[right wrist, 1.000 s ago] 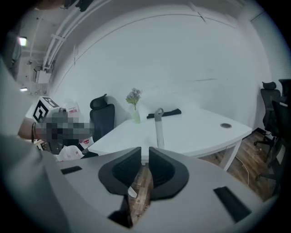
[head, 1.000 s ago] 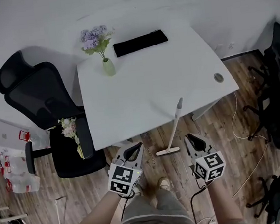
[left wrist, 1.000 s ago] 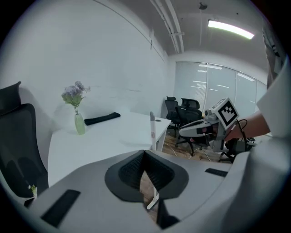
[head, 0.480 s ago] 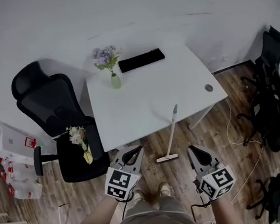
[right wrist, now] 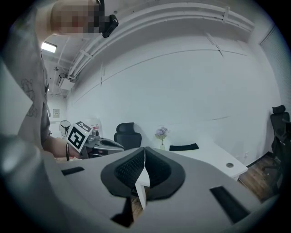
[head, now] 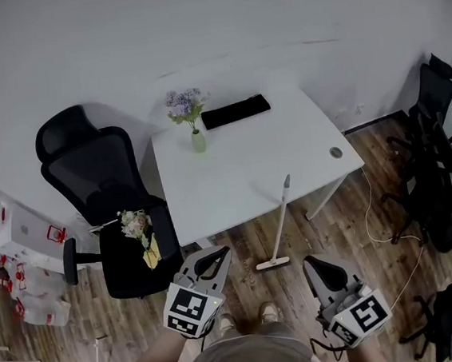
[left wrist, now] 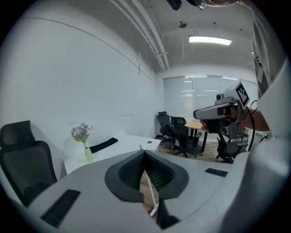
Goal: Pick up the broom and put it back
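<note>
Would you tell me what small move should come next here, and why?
Probably open the right gripper and reach forward to the broom handle. It and the left gripper are both shut and empty, and the broom leans untouched against the table edge, just ahead between them.

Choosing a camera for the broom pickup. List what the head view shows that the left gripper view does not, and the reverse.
Head view only: the flower bunch lying on the black chair seat. Left gripper view only: the ceiling light and the window blinds. Both: the white table, the vase of purple flowers, the broom leaning at the table's edge, and the right gripper.
</note>
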### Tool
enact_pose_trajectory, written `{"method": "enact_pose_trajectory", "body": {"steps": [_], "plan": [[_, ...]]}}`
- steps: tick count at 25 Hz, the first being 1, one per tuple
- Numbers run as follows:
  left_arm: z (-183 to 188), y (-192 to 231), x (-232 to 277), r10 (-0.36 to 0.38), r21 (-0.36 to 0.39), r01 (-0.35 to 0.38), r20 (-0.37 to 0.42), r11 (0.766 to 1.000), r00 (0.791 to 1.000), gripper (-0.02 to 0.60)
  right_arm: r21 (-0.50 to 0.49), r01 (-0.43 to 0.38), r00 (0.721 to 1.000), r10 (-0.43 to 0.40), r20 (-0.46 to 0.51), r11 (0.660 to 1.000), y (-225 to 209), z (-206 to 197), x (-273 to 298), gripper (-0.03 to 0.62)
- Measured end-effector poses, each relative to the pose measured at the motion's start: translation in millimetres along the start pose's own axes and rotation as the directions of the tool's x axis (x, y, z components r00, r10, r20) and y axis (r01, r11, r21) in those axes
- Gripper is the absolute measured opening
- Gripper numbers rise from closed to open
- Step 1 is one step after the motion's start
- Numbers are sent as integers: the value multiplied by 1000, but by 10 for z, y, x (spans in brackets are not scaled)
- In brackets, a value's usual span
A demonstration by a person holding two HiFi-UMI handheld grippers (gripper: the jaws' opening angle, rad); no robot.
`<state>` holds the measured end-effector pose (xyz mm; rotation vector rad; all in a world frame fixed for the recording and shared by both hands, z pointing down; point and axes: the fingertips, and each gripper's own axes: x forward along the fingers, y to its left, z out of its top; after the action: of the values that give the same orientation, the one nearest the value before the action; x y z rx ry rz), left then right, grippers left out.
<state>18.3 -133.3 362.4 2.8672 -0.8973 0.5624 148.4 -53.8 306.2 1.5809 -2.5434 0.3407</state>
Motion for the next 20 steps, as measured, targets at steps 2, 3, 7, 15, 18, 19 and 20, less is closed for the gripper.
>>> {"method": "enact_pose_trajectory", "body": {"steps": [2,3,7,15,18,19,20], "plan": [[27,-7,-107,9,4,-9,6,1000,1000,15,-5,-13,1000,13,1,1000,102,31,-28,33],[43,-19,-157,11,5,-11,12,1000,1000,15,-9,-18,1000,18,-1,1000,142,34,-36,34],[73,-49,-309,19,1,-19,28,1000,999,15,-16,-24,1000,24,-12,1000,209,2,-11,33],[138,-21,-453,34,2,-34,44,999,998,15,-28,-36,999,36,-14,999,292,16,24,34],[175,-26,-458,35,3,-35,51,999,998,15,-25,-25,1000,25,-6,999,263,35,10,34],[183,-29,-456,34,3,-35,52,999,998,15,-24,-19,1000,19,1,1000,250,49,4,33],[187,-30,-457,34,3,-34,52,999,998,15,-23,-13,1000,13,6,1000,241,63,-1,33]]}}
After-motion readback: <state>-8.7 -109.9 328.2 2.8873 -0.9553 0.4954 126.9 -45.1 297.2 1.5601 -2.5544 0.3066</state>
